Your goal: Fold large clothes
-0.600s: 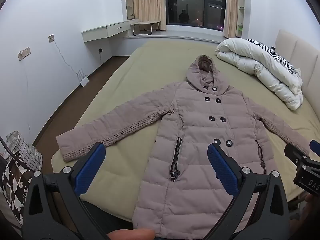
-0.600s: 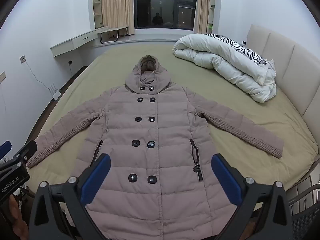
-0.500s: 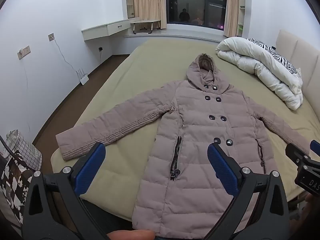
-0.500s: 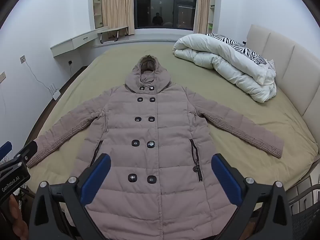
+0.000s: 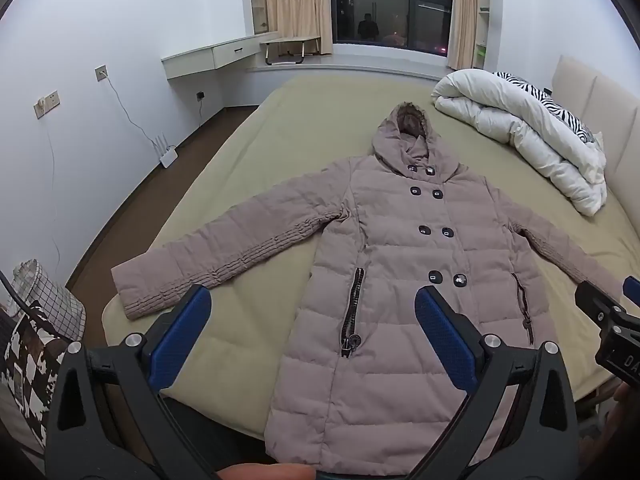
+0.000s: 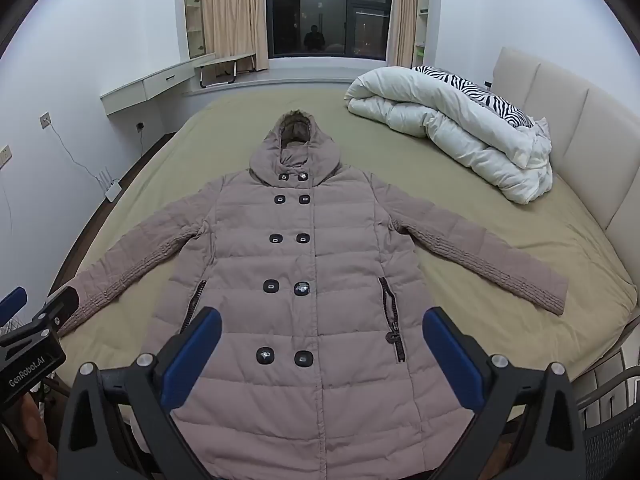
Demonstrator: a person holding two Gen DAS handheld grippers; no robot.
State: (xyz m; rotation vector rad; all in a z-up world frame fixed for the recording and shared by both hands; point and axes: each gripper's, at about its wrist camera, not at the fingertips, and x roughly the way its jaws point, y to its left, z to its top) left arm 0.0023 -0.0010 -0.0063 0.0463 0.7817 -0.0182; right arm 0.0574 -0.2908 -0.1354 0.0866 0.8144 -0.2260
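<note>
The coat (image 6: 296,280) lies flat, front up, on the bed (image 6: 480,200); its hem is hidden behind both grippers. The left gripper (image 5: 312,320) and right gripper (image 6: 320,336) hover above it, jaws wide open, holding nothing.

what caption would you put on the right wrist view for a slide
Right gripper hovers with jaws open over a taupe hooded coat spread flat, sleeves out, on the bed.
</note>
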